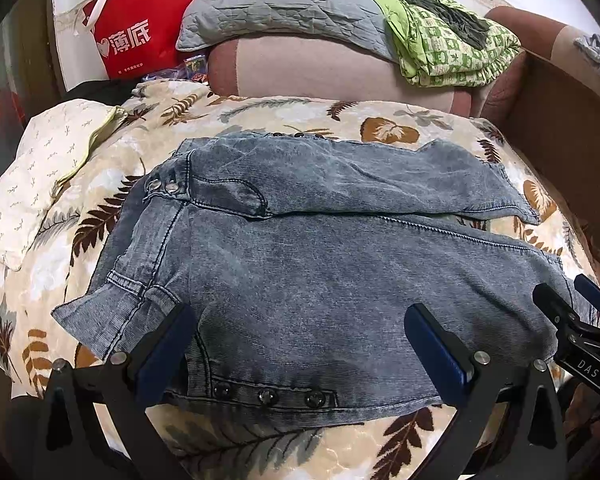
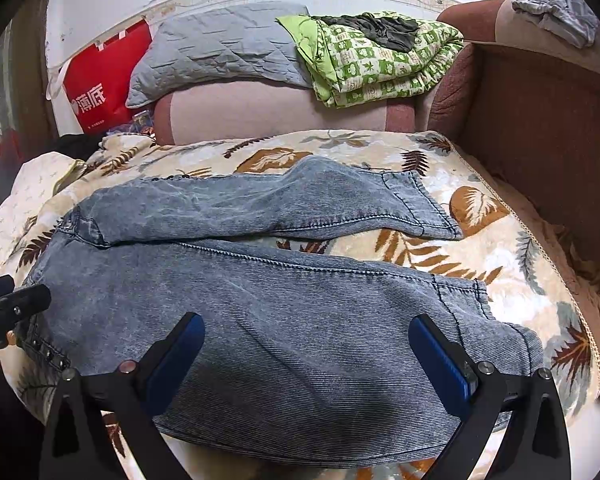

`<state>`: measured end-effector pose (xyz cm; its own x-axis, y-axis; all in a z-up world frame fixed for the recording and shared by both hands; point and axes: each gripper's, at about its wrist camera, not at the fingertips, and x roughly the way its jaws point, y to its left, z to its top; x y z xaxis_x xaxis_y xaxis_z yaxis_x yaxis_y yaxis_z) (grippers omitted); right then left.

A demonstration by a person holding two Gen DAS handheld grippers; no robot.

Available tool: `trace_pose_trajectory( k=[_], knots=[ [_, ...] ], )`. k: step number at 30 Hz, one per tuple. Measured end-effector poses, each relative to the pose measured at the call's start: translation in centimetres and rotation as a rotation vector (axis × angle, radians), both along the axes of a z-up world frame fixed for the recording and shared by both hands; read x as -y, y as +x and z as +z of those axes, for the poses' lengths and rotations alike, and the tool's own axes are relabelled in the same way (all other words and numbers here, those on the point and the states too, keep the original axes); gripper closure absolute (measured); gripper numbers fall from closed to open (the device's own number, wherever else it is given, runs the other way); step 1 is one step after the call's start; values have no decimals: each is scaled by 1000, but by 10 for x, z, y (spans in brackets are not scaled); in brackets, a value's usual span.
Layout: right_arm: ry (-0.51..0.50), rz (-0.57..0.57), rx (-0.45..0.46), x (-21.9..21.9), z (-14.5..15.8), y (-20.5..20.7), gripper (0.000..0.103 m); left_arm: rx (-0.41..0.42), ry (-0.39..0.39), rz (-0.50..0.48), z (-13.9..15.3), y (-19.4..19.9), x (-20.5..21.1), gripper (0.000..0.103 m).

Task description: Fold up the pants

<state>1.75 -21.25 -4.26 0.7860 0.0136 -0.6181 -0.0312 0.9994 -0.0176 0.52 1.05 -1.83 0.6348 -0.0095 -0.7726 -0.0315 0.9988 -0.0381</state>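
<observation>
While the jeans (image 1: 300, 264) lie flat across a leaf-print blanket (image 1: 112, 148), legs pointing right and slightly apart, the left gripper (image 1: 300, 344) hovers wide open over the waist end, holding nothing. Equally spread and empty, the right gripper (image 2: 306, 354) hangs above the near leg. Behind sit a grey pillow (image 2: 220, 48) and a green quilt (image 2: 376, 60).

Even, soft indoor light; mild shadows; sharp centre; strong fisheye bending, dark corners
</observation>
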Motion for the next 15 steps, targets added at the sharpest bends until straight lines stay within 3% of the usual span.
trace_pose_trajectory(
  k=[15],
  knots=[
    [-15, -2, 0, -1, 0, -1, 0, -12, -13, 10, -3, 0, -4, 0]
  ],
)
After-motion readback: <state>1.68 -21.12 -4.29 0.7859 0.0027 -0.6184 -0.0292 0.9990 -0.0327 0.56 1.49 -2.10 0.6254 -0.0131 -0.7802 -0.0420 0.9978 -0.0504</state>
